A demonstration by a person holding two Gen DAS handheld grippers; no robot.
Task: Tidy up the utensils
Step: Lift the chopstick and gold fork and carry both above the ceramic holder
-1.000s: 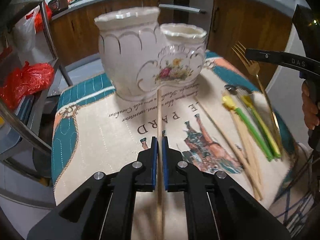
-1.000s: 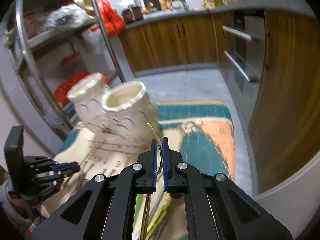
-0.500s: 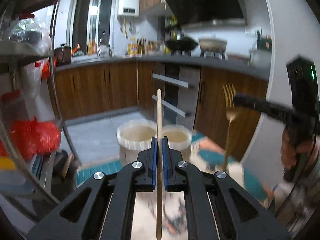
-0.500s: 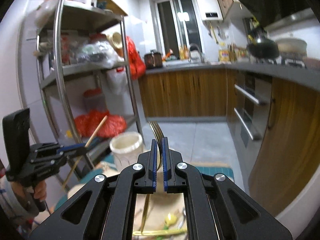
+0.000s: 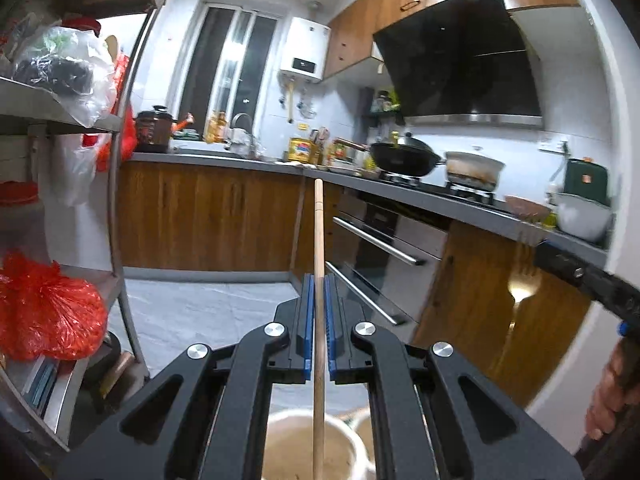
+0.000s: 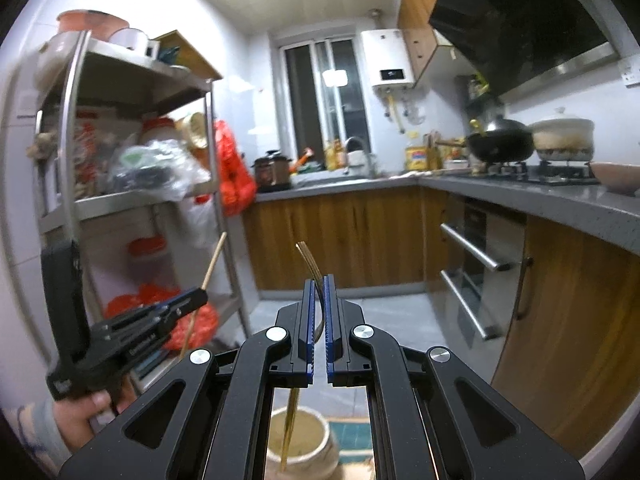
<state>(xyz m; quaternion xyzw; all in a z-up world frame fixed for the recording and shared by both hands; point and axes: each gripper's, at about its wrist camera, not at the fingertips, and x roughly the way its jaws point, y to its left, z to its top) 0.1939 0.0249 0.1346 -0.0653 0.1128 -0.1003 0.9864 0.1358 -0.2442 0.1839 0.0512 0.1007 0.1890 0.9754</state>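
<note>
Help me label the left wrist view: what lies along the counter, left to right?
Brown cooker → oil bottle → black wok → white pot → metal bowl.

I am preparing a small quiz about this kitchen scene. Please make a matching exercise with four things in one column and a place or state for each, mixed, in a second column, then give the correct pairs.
1. wooden chopstick
2. gold fork
3. black wok
4. red plastic bag

A. on the stove
B. on the metal rack
C. gripped in the left claw
D. gripped in the right claw

Pairs: 1-C, 2-D, 3-A, 4-B
</note>
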